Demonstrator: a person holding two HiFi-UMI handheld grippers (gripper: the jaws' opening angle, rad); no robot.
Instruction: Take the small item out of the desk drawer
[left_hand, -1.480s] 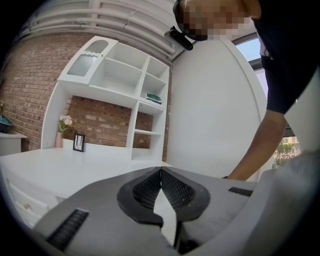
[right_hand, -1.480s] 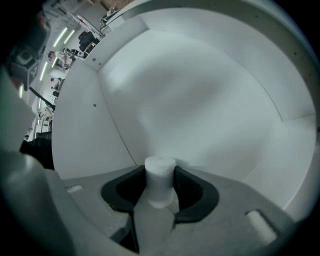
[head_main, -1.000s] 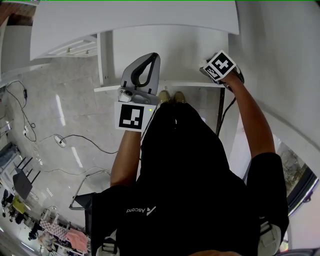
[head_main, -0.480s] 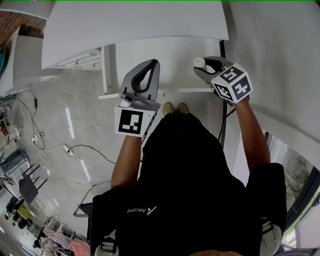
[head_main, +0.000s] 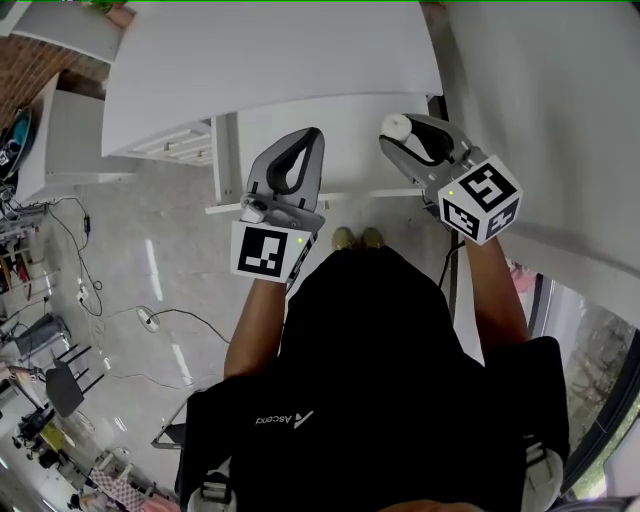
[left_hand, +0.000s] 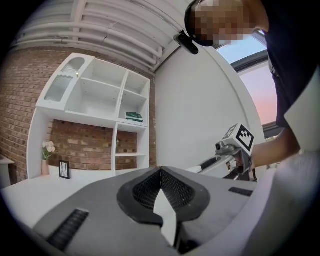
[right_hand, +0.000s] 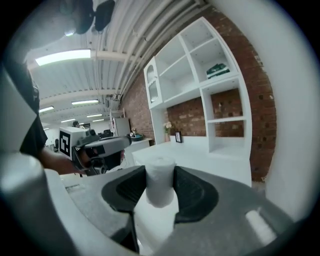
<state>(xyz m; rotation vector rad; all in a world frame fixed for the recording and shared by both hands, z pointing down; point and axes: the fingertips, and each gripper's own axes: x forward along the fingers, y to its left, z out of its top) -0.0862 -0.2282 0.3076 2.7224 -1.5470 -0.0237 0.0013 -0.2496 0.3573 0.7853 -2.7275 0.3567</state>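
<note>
Small white cylinder (right_hand: 160, 177) being gripped upright, the jaws of the right gripper (head_main: 400, 130) pressing on its two sides; it is sitting just in front of the white desk (head_main: 270, 70), near that desk's right end and over the pulled-out drawer (head_main: 350, 160). Left gripper (left_hand: 161, 174) is hovering in front of the desk's middle, over the drawer's left part, its jaws meeting at the tips around nothing. White shelving (left_hand: 100, 100) is standing beyond the desk against brick.
</note>
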